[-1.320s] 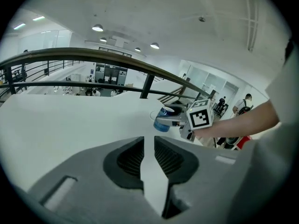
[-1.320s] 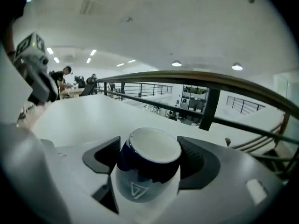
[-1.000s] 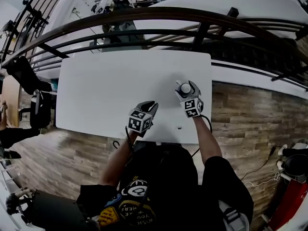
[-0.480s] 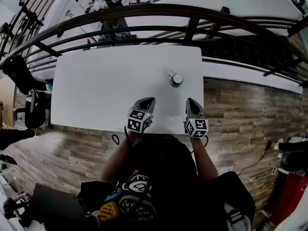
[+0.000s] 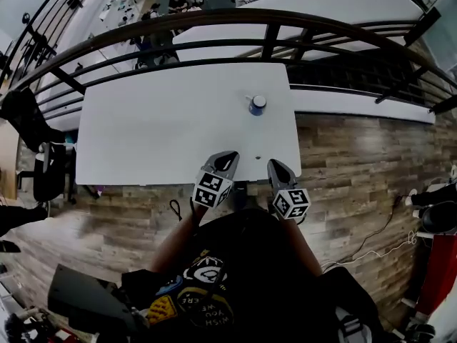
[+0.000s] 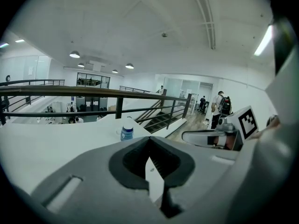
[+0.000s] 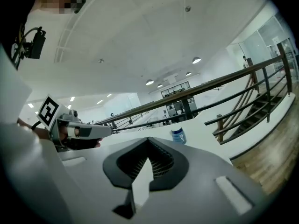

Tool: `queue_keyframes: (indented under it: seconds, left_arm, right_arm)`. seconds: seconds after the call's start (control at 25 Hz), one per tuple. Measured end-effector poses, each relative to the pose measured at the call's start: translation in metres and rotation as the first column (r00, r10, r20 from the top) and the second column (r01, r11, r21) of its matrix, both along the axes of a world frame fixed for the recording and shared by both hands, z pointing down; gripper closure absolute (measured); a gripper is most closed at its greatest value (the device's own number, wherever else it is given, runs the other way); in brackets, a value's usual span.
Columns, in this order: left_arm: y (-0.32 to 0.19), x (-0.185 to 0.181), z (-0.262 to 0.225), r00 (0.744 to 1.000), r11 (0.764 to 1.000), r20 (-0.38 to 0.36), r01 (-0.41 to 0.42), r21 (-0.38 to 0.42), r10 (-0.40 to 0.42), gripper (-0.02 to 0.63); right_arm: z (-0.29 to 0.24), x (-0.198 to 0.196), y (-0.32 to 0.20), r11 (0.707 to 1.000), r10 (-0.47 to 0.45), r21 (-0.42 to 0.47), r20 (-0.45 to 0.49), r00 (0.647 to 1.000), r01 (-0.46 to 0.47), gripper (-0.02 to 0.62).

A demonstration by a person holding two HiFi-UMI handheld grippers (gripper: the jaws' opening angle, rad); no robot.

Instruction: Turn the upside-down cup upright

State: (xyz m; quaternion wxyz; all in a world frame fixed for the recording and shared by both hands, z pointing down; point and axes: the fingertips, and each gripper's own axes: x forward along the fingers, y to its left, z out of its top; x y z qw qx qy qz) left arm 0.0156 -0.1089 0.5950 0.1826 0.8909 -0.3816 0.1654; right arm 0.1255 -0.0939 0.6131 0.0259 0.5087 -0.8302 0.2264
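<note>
Cup (image 5: 257, 105): standing on the white table (image 5: 143, 134), toward the far right corner, close to the right edge. Blue band round the body, white on top. Probably mouth up, but too small in the head view to tell an open mouth from a base. Nothing touching it.

Left gripper (image 5: 229, 157): jaws fully together, nothing held. Confirmed in the left gripper view, with pads meeting on the centre line and only table and background beyond. Tip just over the near table edge, well short of the cup.

Right gripper (image 5: 273, 165): same story, jaws pressed shut, empty. Also at the near edge, side by side with the left one, a gap between them. Cup ahead of it and well apart.

Cross-check from the gripper views: cup visible past the closed tips in both, small and far off on the tabletop. Each gripper visible in the other's view, held level-ish and angled slightly down.

Behind the table: dark metal railing (image 5: 214, 20). To the right: wood plank floor (image 5: 357, 163).
</note>
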Motion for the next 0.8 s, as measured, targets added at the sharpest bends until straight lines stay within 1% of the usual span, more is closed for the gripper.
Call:
queue_keyframes:
  seconds: [0.12,0.24,0.32,0.4,0.56,0.68,0.8]
  left_arm:
    - [0.063,-0.02,0.002,1.0,0.999,-0.029,0.013,0.031,-0.012,0.601]
    - [0.123,-0.057,-0.018,0.997,0.998,-0.055,0.051,0.048,-0.049,0.6]
    - [0.15,-0.072,-0.033,0.997,0.997,-0.055,0.064,0.051,-0.061,0.6]
    - [0.167,-0.073,-0.039,0.998,0.997,-0.039,0.055,0.053,-0.053,0.6]
    - [0.198,-0.057,-0.04,1.0,0.998,-0.002,0.003,0.06,-0.003,0.6]
    - [0.224,-0.046,-0.039,0.999,0.996,0.001,-0.046,0.078,0.046,0.6]
    - [0.237,-0.046,-0.041,0.999,0.995,0.001,-0.054,0.085,0.054,0.6]
  right_arm:
    - [-0.004,-0.016,0.057,0.999,0.029,0.034,-0.009,1.0,-0.029,0.597]
    - [-0.032,-0.046,0.117,0.997,0.052,0.063,-0.042,0.998,-0.049,0.597]
    - [-0.051,-0.058,0.145,0.996,0.069,0.067,-0.056,0.996,-0.065,0.597]
    - [-0.06,-0.061,0.161,0.995,0.081,0.06,-0.053,0.995,-0.078,0.597]
    - [-0.068,-0.064,0.193,0.995,0.082,0.065,-0.055,0.995,-0.079,0.597]
    - [-0.069,-0.062,0.215,0.993,0.096,0.07,-0.07,0.993,-0.091,0.597]
    - [-0.072,-0.056,0.228,0.992,0.112,0.073,-0.083,0.99,-0.106,0.597]
